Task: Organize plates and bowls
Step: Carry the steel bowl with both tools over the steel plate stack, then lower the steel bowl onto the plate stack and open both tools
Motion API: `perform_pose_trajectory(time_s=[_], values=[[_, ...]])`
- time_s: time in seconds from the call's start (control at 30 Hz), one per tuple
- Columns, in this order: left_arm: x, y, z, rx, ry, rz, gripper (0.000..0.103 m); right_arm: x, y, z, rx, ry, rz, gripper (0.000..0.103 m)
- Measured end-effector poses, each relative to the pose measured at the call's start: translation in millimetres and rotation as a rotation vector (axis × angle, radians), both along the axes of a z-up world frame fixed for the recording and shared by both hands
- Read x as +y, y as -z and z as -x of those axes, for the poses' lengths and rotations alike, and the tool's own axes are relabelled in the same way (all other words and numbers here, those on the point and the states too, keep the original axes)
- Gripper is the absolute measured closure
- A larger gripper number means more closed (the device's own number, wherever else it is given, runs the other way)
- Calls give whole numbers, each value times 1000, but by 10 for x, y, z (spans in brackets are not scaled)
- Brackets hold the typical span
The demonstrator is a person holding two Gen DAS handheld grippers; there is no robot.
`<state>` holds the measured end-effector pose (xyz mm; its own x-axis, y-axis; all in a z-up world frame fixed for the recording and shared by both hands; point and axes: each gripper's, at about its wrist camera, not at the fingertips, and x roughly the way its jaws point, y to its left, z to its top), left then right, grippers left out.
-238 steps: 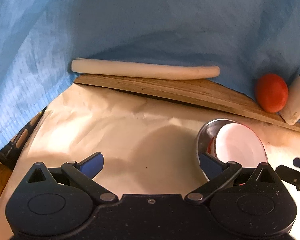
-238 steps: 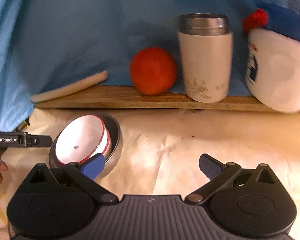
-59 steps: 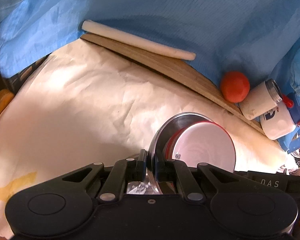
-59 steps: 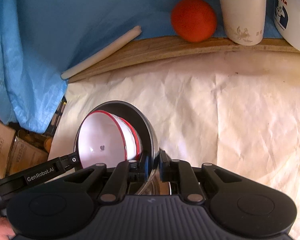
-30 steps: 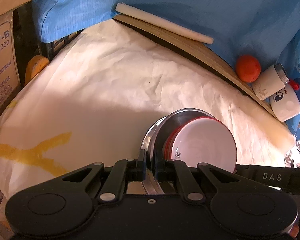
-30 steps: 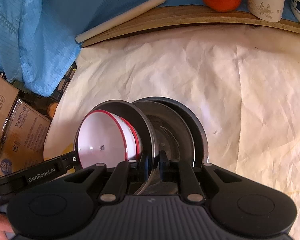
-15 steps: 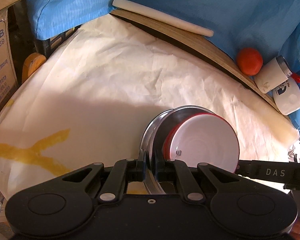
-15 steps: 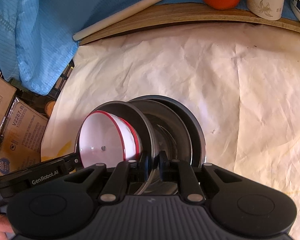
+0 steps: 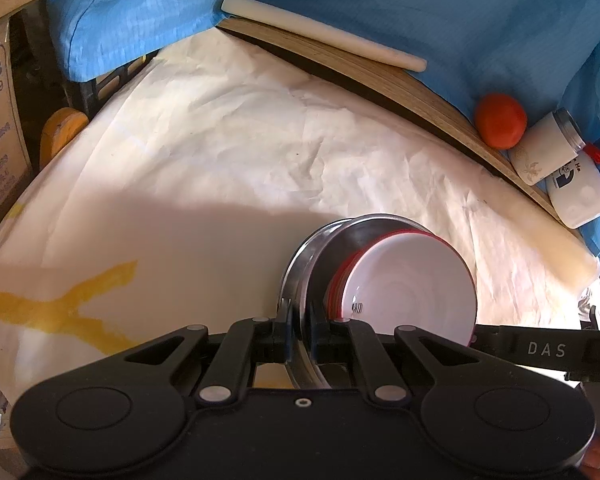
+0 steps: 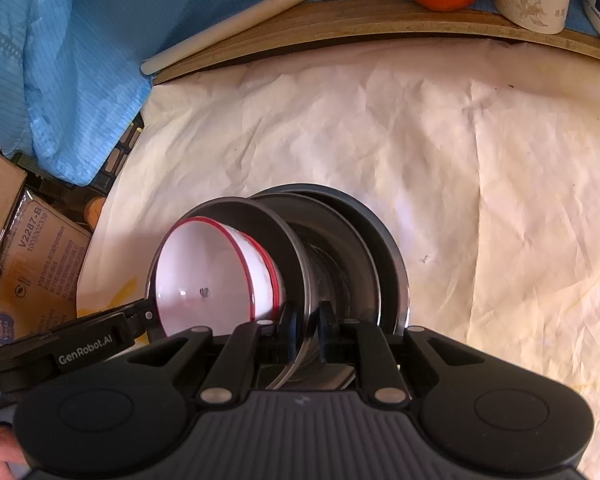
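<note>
Both grippers grip one steel bowl [image 10: 260,248] by its rim, from opposite sides; the left gripper [image 9: 300,330] has its jaws pinched nearly shut on the rim nearest it, and the right gripper [image 10: 305,334] does the same on the far side of the bowl, so neither hand is nearer and the load is shared. The steel bowl appears held up clear of the paper [image 10: 460,160], tilted in both views; inside it sits a white bowl [image 10: 212,276] with a red rim. In the right view a second steel bowl [image 10: 380,248] shows just behind the held one, on its right and seemingly lower, resting on the paper; the held bowl lies directly over and beside it, which is probably what the next move turns on, whether to nest or to carry off. Count: two steel bowls, at least one white bowl, with red edges in the left view hinting at more stacked beneath it; no plates in sight.
</note>
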<state>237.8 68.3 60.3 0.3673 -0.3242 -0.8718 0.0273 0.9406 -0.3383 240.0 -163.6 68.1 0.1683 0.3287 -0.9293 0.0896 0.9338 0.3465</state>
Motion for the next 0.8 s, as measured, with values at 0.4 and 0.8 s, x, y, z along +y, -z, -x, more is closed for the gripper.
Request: perform_pose_trajectory(time_s=[0.4,0.8], values=[[-79,53,-25,-3,21,-4,97,-60,41,-2,19,10,0,90],[-155,96,-50,2,43,-9,97,-121,66,-10,25,23,3,90]])
